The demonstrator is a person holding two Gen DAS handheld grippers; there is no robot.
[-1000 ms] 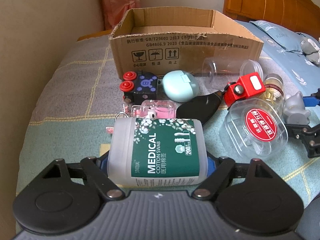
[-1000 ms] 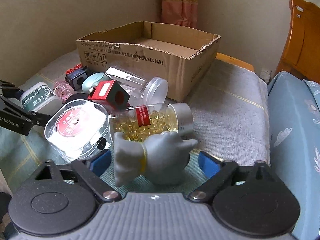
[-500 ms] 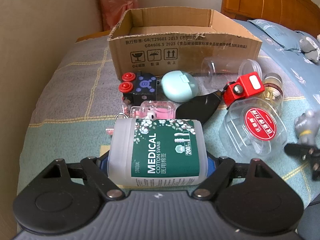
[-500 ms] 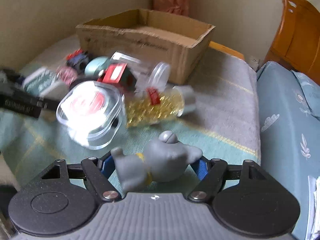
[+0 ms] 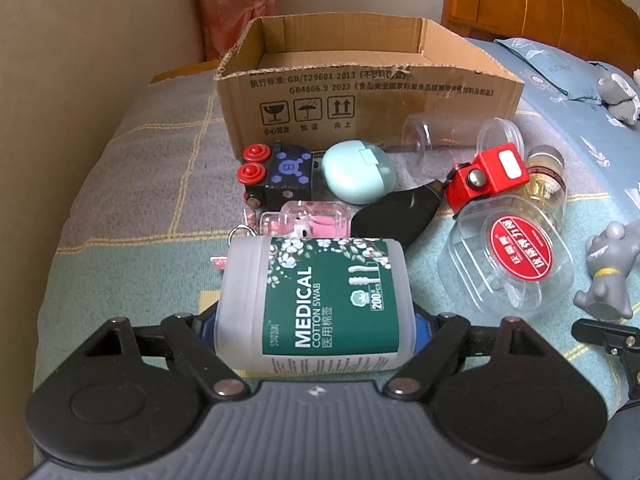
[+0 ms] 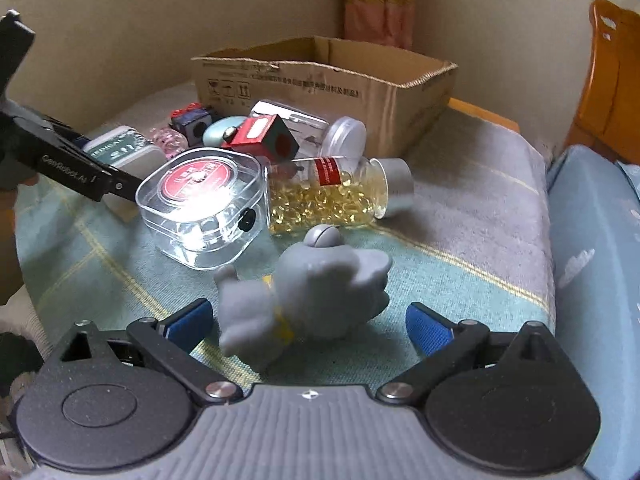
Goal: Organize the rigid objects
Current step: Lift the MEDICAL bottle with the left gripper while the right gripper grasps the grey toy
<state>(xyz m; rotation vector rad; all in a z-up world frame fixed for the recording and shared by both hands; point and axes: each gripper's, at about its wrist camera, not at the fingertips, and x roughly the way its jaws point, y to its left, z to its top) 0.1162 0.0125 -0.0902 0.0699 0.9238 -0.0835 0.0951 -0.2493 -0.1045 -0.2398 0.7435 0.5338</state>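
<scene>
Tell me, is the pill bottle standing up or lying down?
Lying down. The pill bottle rests on its side on the blanket, its silver cap pointing sideways and the yellow capsules settled along its lower side.

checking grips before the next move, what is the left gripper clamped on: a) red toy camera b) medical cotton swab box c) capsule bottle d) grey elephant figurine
b: in the left wrist view the medical cotton swab box sits pinched between the blue pads of the left gripper, lying on its side.
</scene>
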